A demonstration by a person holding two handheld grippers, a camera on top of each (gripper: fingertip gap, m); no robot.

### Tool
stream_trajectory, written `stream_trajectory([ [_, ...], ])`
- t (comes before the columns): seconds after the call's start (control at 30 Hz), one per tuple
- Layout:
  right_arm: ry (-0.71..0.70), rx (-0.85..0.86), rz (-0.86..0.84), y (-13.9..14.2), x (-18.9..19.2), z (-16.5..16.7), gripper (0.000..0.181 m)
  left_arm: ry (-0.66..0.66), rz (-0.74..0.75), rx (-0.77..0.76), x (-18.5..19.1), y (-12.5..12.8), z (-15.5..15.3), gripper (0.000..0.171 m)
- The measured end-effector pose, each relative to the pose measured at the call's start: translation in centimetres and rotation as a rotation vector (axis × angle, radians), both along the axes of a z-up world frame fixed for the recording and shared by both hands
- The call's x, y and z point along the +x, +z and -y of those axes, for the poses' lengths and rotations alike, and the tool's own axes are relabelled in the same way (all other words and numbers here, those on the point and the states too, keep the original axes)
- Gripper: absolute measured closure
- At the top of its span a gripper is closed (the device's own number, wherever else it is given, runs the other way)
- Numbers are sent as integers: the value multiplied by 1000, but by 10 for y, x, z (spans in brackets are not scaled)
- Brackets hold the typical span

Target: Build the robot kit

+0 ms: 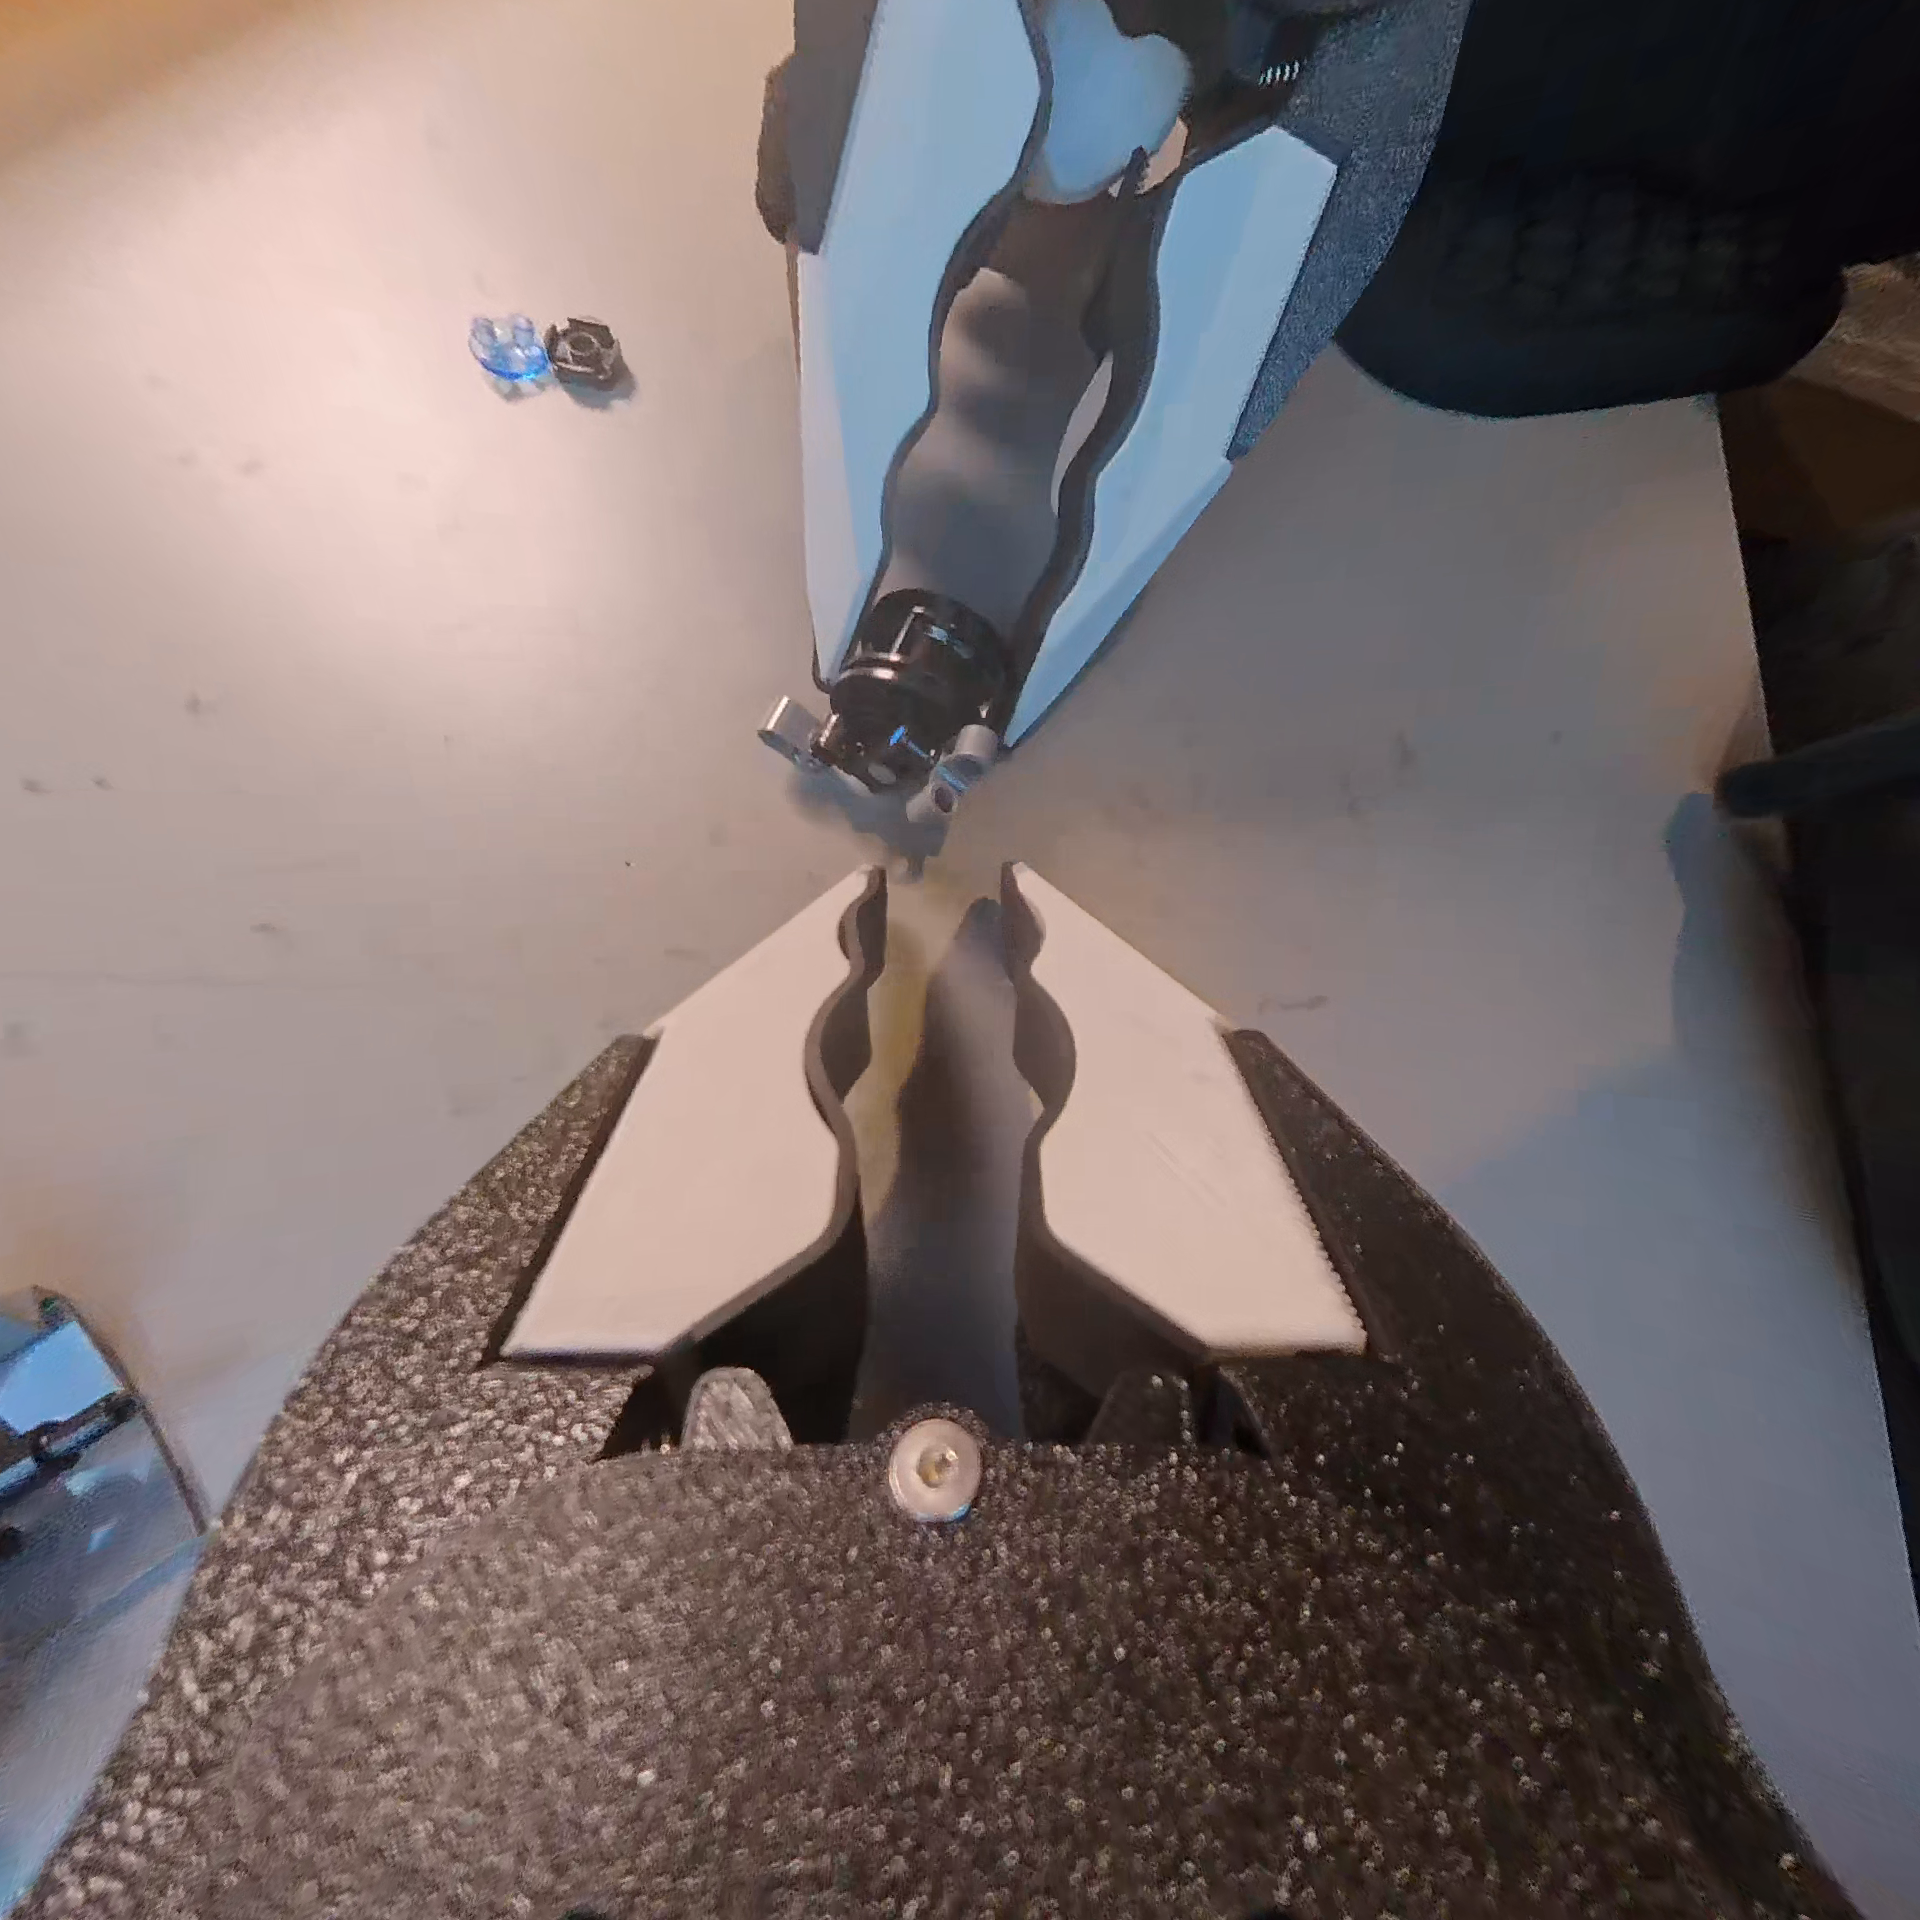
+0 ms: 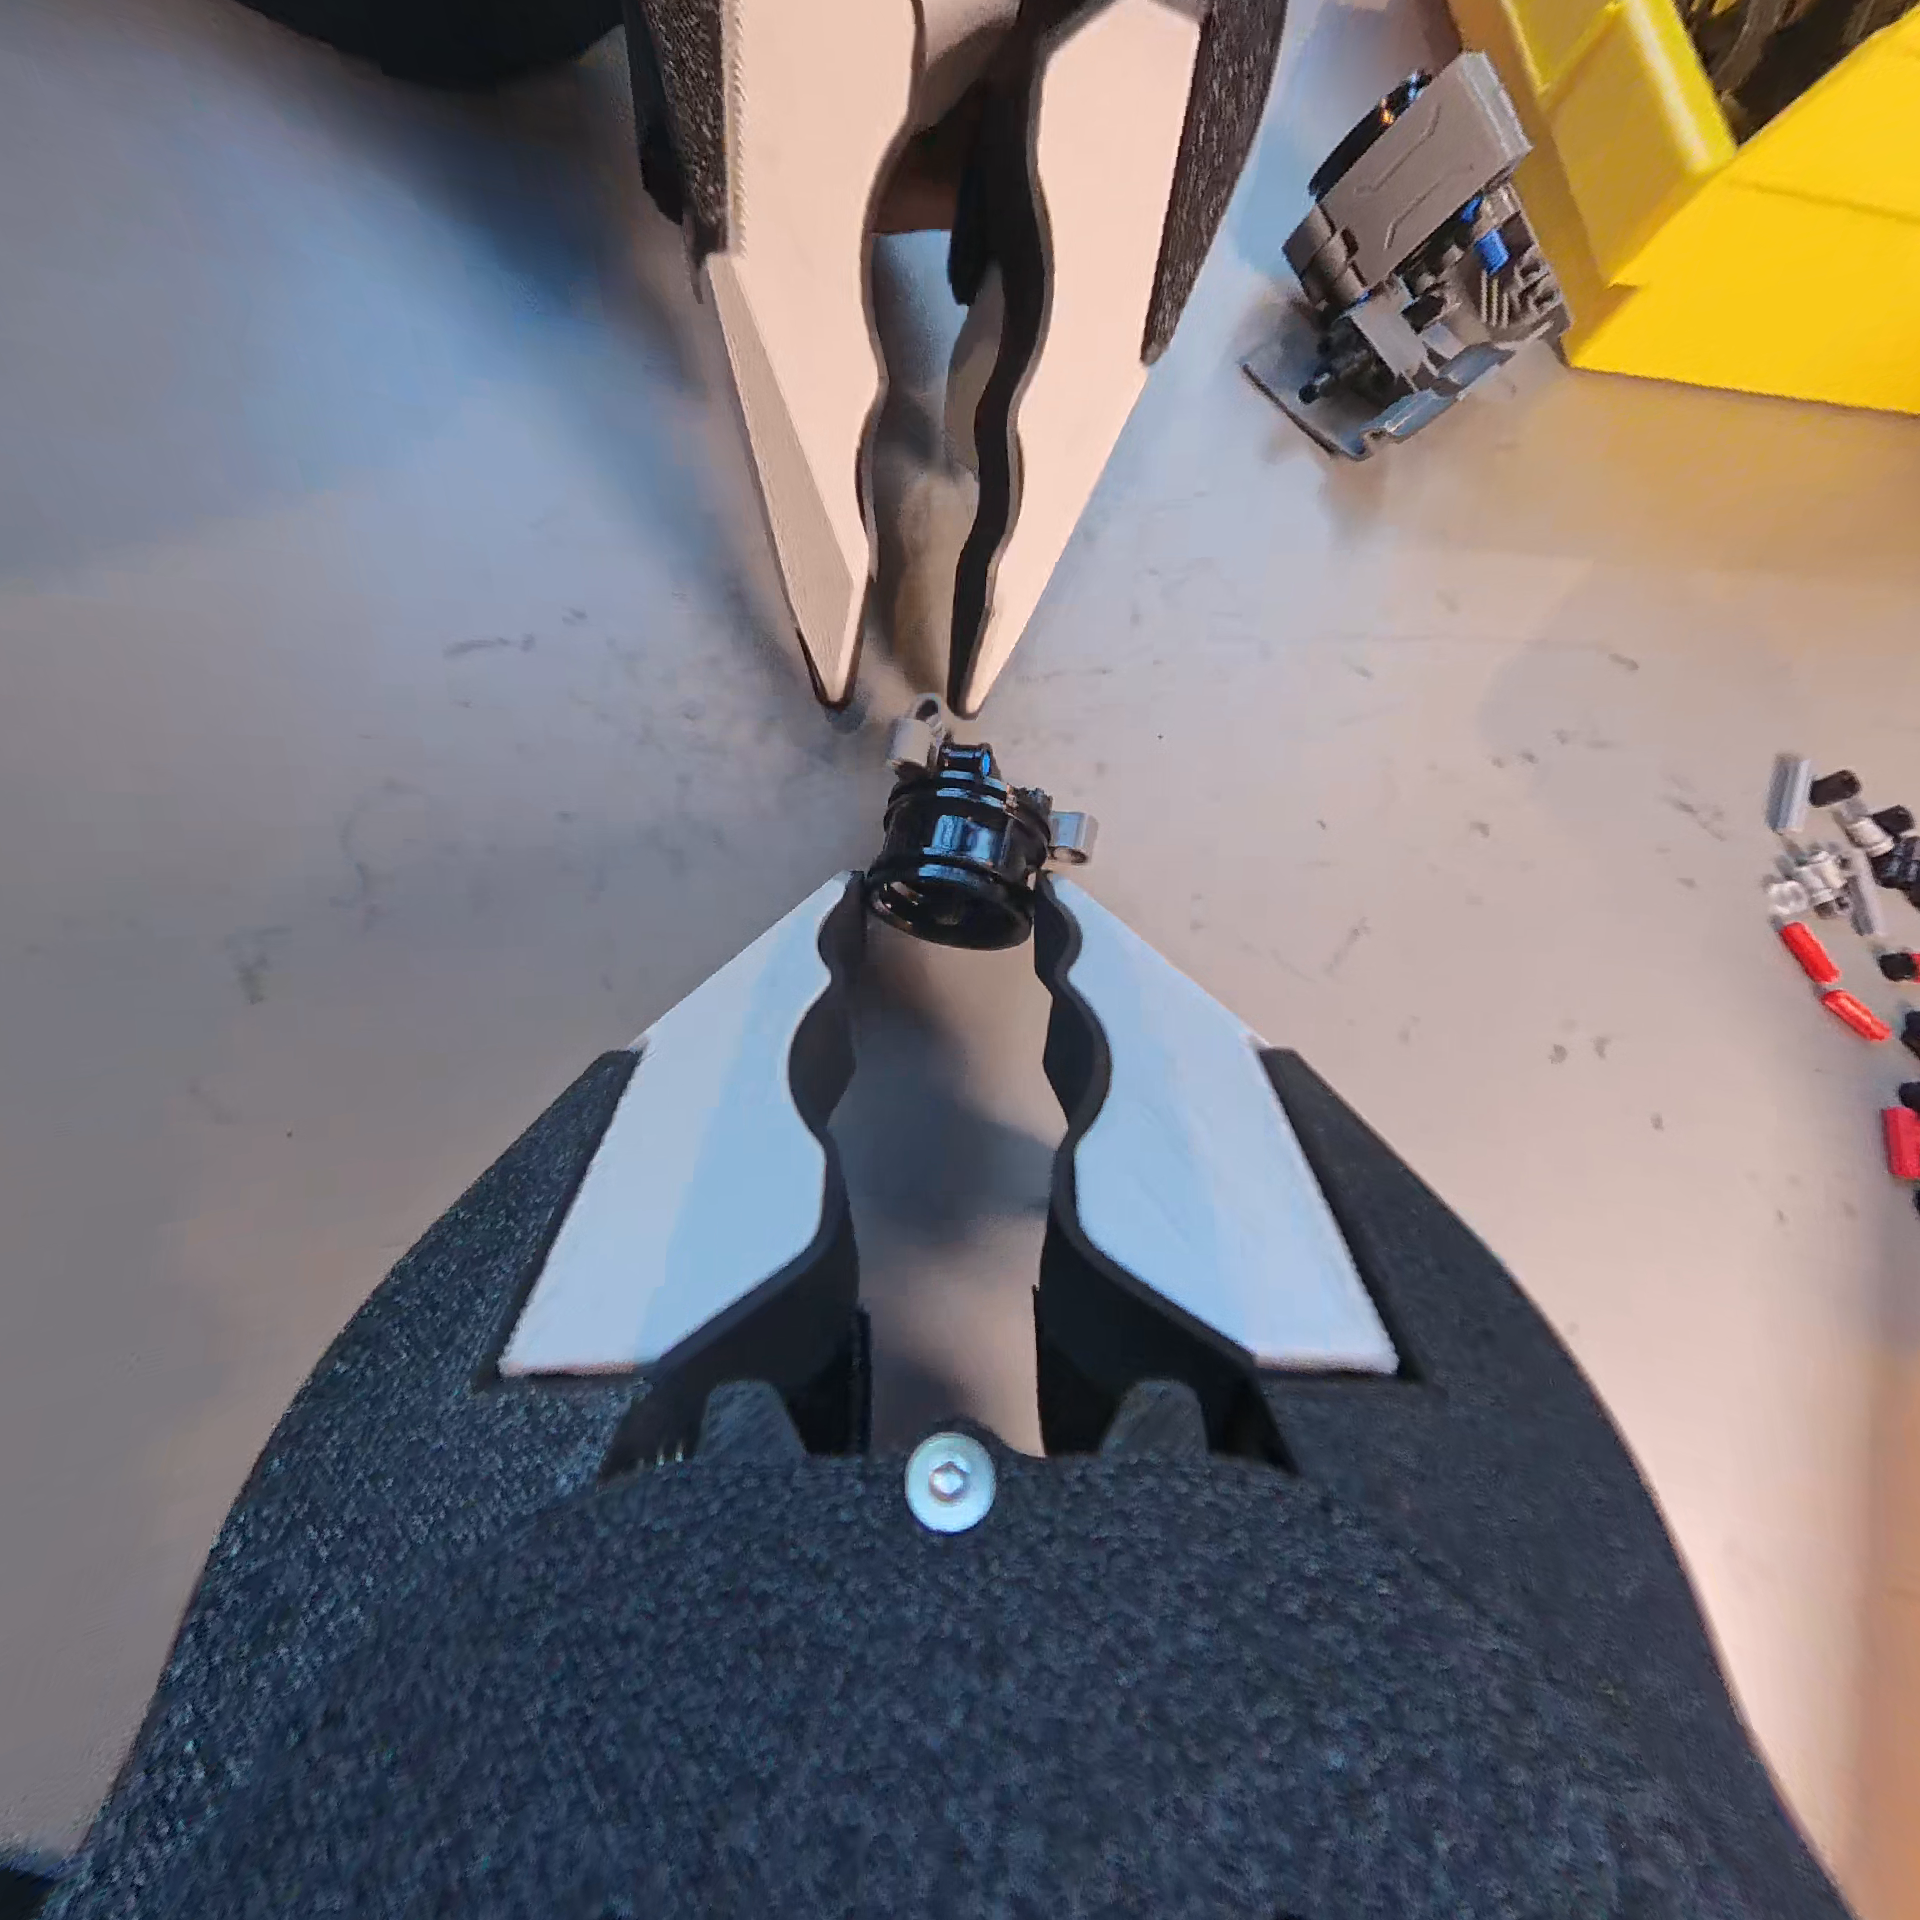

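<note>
Black, glossy and round: a small wheel-hub assembly [image 1: 914, 691] with grey connector pieces on its sides sits between the tips of the right gripper [image 1: 920, 717], which comes down from the top of the left wrist view. Its two white fingers [image 1: 852, 343] are clamped on the black part, and the grey pieces stick out towards the left gripper [image 1: 943, 883]. Left gripper's own fingers are a bit apart, w/ a narrow gap at the tips and nothing between them; the tips are just beside the lowest grey piece, but I cannot tell if they touch it. Everything is over a pale table [image 1: 312, 727]. Far left on the table lie a clear blue round stud piece [image 1: 506, 353] and a small black piece [image 1: 587, 351], touching each other, well apart from both grippers. A shiny metal object [image 1: 73, 1423] shows at the bottom left edge. A dark chair [image 1: 1621, 208] is at top right.

Right wrist view: the right gripper [image 2: 945, 894] holds the black hub assembly [image 2: 961, 852] at its fingertips, jaws closed on it, the open ring end facing the camera. The left gripper [image 2: 904, 707] comes from the top, its tips slightly apart and very near the upper grey connector. At top right a grey-and-black brick-built model [image 2: 1423, 260] stands against a yellow bin [image 2: 1745, 249]. At the right edge lie loose small parts [image 2: 1849, 904], red, black and grey, on the table [image 2: 416, 623], well apart from the grippers.
</note>
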State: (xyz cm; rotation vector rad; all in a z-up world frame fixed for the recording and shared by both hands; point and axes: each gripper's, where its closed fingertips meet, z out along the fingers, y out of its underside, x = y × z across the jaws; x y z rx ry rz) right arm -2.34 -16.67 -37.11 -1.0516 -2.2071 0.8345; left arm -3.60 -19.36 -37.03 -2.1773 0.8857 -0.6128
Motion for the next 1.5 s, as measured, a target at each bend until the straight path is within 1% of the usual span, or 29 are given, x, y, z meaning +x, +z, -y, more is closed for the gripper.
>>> stream_trajectory([
  [0.13, 57, 101, -102, 3, 0, 2, 150, -23, 13, -25, 5, -2, 3, 152],
  [0.23, 102, 193, -166, 6, -1, 5, 150, -29, 111, -53, 11, 8, 5, 153],
  [0.33, 120, 272, -204, 7, -2, 6, 150, -25, 229, -112, 15, 17, 8, 155],
  [0.4, 131, 336, -234, 9, -4, 6, 150, -5, 315, -156, 16, 23, 8, 156],
  [0.57, 132, 490, -304, 14, -8, 3, 150, 63, 523, -275, 10, 36, 5, 152],
  [0.77, 124, 591, -360, 20, -12, -2, 149, 171, 660, -316, -6, 43, -7, 146],
  [0.9, 100, 629, -391, 25, -14, -4, 149, 186, 707, -276, -10, 51, -12, 142],
  [1.0, 71, 712, -446, 36, -18, -9, 150, 190, 718, -258, -8, 54, -13, 142],
  [1.1, 62, 848, -485, 43, -20, -14, 150, 198, 812, -275, -8, 63, -14, 146],
  [1.23, 77, 935, -528, 47, -22, -9, 150, 232, 899, -326, -10, 64, -17, 147],
  [1.33, 79, 972, -544, 48, -24, -8, 150, 245, 915, -340, -10, 63, -18, 154],
  [1.5, 65, 952, -591, 56, -23, -5, 150, 205, 936, -320, -10, 71, -13, 156],
])
